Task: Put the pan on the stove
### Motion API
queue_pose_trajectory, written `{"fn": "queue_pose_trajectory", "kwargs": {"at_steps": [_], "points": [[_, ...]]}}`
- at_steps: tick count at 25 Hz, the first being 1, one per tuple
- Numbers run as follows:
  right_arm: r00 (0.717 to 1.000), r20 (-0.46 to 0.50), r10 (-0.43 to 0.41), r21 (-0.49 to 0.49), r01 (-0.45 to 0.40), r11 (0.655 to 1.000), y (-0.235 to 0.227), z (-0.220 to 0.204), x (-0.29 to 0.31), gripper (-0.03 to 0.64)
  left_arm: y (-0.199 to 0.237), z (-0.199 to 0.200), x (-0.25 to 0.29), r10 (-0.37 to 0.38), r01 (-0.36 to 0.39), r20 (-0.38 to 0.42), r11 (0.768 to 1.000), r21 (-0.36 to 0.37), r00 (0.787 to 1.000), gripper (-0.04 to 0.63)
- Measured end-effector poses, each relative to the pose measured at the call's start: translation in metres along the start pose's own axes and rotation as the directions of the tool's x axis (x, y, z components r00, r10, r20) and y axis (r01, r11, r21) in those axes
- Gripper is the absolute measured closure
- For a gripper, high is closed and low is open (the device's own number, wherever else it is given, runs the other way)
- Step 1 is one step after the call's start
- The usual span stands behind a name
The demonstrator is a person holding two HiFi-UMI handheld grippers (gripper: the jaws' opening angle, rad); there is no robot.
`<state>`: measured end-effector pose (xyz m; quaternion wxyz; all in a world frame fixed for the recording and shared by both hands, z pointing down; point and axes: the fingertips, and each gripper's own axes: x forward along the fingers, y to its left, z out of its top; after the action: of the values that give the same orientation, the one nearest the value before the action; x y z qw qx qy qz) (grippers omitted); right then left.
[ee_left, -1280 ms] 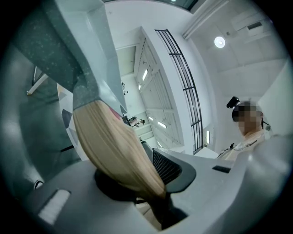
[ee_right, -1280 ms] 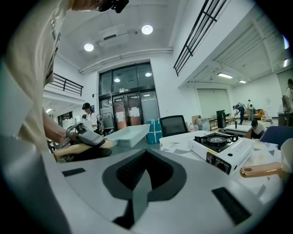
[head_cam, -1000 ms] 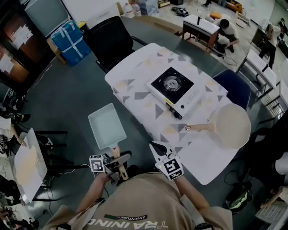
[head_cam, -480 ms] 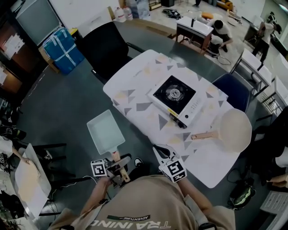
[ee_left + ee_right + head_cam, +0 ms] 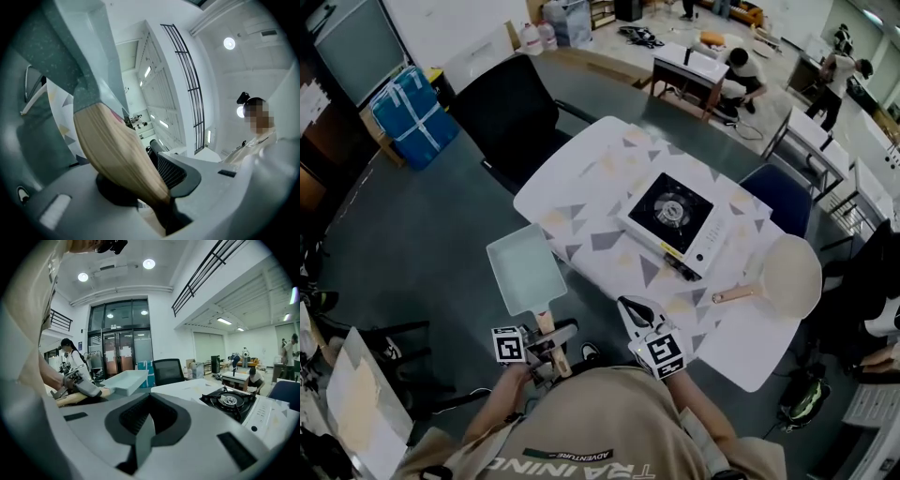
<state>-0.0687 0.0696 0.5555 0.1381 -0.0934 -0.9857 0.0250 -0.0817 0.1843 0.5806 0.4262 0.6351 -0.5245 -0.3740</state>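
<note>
Carry step: left claw (image 5: pixel 547 335) clamped on rectangular pan (image 5: pixel 523 272), right claw (image 5: pixel 635 312) together, empty. Next: swing far-right, level, onto stove (image 5: pixel 673 221).

pan (image 5: pixel 86 51) — body cut off by the top edge, left gripper view | wooden handle (image 5: pixel 117 150) — lower end lost between the left gripper's (image 5: pixel 548 337) jaws | blue chair (image 5: pixel 783 202) half behind table (image 5: pixel 581 183) | stove (image 5: pixel 712 246) knobs too small to tell

black office chair (image 5: pixel 511 117) behind patterned table (image 5: pixel 600 173) | blue wrapped bundle (image 5: pixel 403 114) far left
</note>
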Motion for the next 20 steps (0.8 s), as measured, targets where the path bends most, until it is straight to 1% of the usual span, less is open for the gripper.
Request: {"fn": "queue_pose_trajectory", "kwargs": {"at_steps": [3, 6, 11, 14, 17, 20], "points": [[0.999, 0.008, -0.037, -0.013, 0.037, 0.999, 0.005, 0.004, 0.008, 0.618, 0.012, 0.006, -0.007, 0.002, -0.002, -0.048, 1.0, 0.007, 0.999, 0.476], [0.997, -0.01, -0.076, -0.001, 0.076, 0.997, 0.004, -0.001, 0.006, 0.618, 0.02, 0.01, -0.009, -0.013, 0.013, -0.084, 1.0, -0.007, 0.996, 0.476], [0.99, -0.038, -0.137, 0.02, 0.138, 0.99, -0.013, -0.007, -0.001, 0.618, 0.028, 0.016, -0.002, -0.034, 0.032, -0.103, 0.999, -0.024, 0.994, 0.474], [0.988, -0.039, -0.147, 0.041, 0.149, 0.988, -0.024, -0.016, -0.001, 0.618, 0.035, 0.02, 0.009, -0.037, 0.032, -0.116, 0.999, -0.041, 0.993, 0.474], [0.988, -0.062, -0.141, 0.061, 0.144, 0.988, -0.038, -0.027, 0.005, 0.618, 0.041, 0.025, 0.022, -0.038, 0.03, -0.13, 0.998, -0.057, 0.991, 0.472], [0.989, -0.077, -0.124, 0.068, 0.13, 0.989, -0.057, -0.027, 0.017, 0.618, 0.045, 0.037, 0.039, -0.022, 0.015, -0.148, 0.999, -0.049, 0.989, 0.471]]}}
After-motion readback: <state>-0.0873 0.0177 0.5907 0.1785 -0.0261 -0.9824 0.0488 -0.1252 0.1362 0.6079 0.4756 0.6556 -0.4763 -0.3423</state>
